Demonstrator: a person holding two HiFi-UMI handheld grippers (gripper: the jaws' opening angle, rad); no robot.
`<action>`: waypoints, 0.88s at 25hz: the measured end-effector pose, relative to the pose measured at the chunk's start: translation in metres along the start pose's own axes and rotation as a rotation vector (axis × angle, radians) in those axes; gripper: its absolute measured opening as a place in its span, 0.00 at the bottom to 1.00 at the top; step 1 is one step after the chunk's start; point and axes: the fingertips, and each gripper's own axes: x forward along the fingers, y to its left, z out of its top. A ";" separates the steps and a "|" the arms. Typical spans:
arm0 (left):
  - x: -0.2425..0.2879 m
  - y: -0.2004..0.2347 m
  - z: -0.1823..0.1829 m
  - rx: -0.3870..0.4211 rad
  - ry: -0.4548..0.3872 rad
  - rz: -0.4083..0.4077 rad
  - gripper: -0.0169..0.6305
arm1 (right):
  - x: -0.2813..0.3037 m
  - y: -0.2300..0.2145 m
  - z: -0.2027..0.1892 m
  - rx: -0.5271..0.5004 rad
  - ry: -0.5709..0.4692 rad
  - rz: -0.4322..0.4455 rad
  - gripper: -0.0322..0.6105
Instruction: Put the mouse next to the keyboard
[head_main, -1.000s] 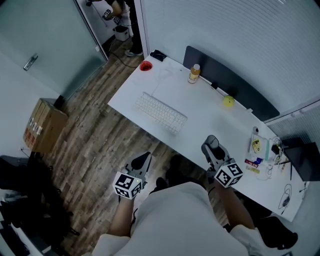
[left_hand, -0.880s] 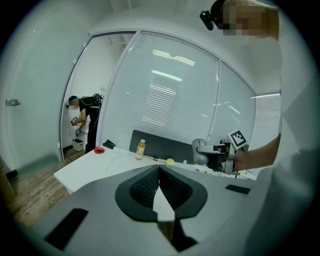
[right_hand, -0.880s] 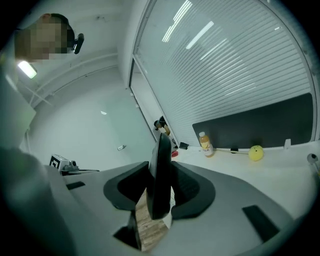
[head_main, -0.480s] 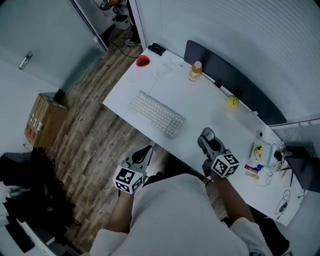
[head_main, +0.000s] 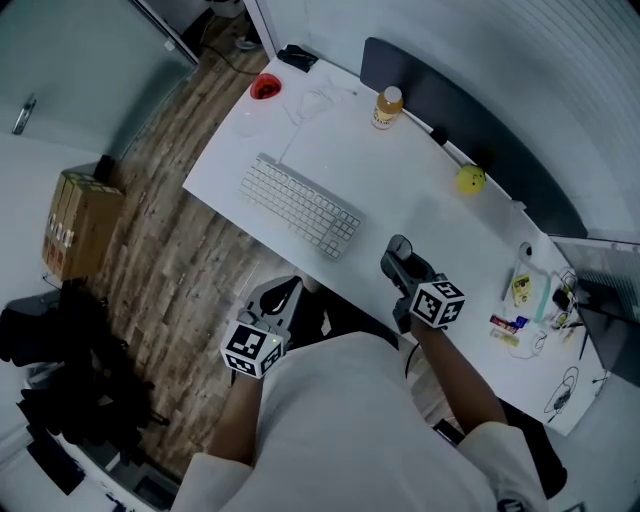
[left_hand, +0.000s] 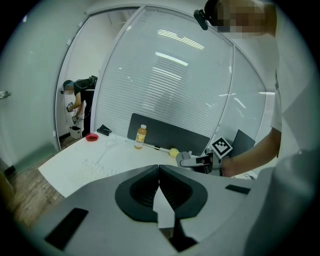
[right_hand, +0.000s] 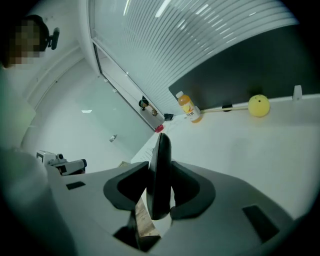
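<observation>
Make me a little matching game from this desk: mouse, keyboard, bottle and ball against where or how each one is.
Things:
1 mouse
2 keyboard
3 bottle
4 ball

States:
A stands upright near the dark panel
B lies flat on the white desk
C yellow, at the desk's back edge
D clamped on edge between the jaws of the right gripper

Pairs: 1-D, 2-B, 3-A, 4-C.

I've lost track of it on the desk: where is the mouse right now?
The mouse is clamped edgewise in the right claw, over the desk's near side in the head view, just right of the keyboard.
</observation>
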 end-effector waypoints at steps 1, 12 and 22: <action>0.004 0.001 -0.001 0.001 0.008 -0.005 0.05 | 0.005 -0.004 -0.003 0.011 0.010 -0.006 0.29; 0.037 0.025 -0.016 0.040 0.096 -0.088 0.05 | 0.052 -0.032 -0.046 0.142 0.096 -0.086 0.29; 0.054 0.039 -0.041 0.027 0.172 -0.140 0.05 | 0.089 -0.065 -0.087 0.189 0.225 -0.169 0.29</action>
